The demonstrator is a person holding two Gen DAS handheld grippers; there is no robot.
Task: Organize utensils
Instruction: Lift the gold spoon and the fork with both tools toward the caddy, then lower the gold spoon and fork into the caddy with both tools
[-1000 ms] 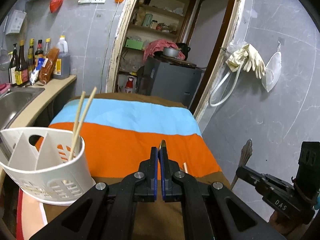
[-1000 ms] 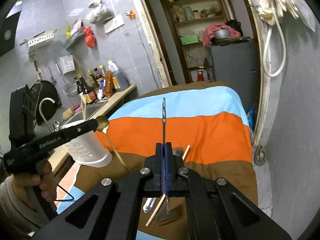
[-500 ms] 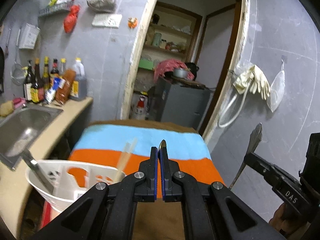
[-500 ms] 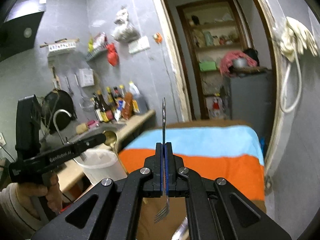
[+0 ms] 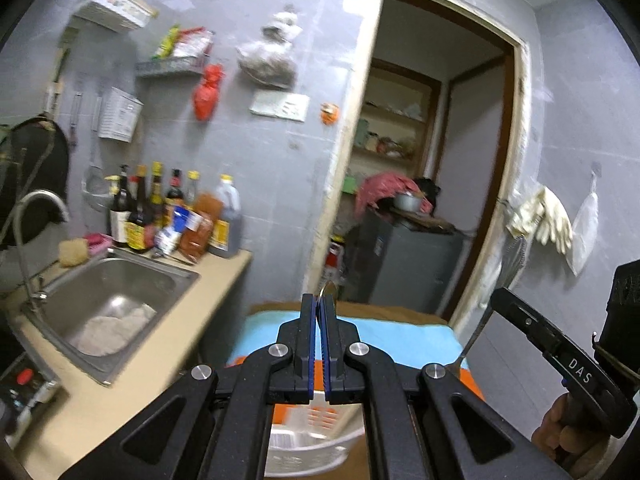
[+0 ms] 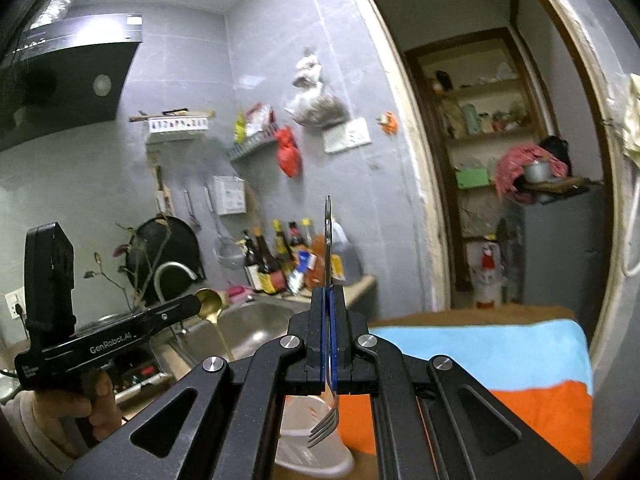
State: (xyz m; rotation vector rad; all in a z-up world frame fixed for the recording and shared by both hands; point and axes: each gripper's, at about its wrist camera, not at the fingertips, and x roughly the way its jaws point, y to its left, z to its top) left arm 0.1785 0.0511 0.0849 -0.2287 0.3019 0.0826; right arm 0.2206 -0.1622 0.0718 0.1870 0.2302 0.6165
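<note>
My left gripper [image 5: 319, 308] is shut on a gold spoon [image 5: 326, 290], whose thin edge pokes up between the blue pads. The right wrist view shows that spoon [image 6: 208, 305] bowl-up, its handle slanting down. My right gripper [image 6: 329, 292] is shut on a steel fork [image 6: 325, 426], handle up and tines hanging down. From the left wrist view the right gripper [image 5: 496, 294] and its fork [image 5: 513, 258] are at the right, blurred. The white slotted utensil holder [image 5: 312, 440] stands on the cloth below both grippers, mostly hidden by the fingers; its rim [image 6: 308, 404] shows under the fork.
A table with a brown, blue and orange striped cloth [image 5: 420, 340] lies ahead. Left of it is a counter with a steel sink [image 5: 112, 300], a tap and sauce bottles [image 5: 168, 216]. A doorway with a grey cabinet [image 5: 412, 264] is behind. A hand [image 6: 92, 404] holds the left gripper.
Both grippers have risen and tipped upward, keeping the spoon and fork. The holder and cloth have slid to the bottom of both views, and the sink and wall shelves have come into sight.
</note>
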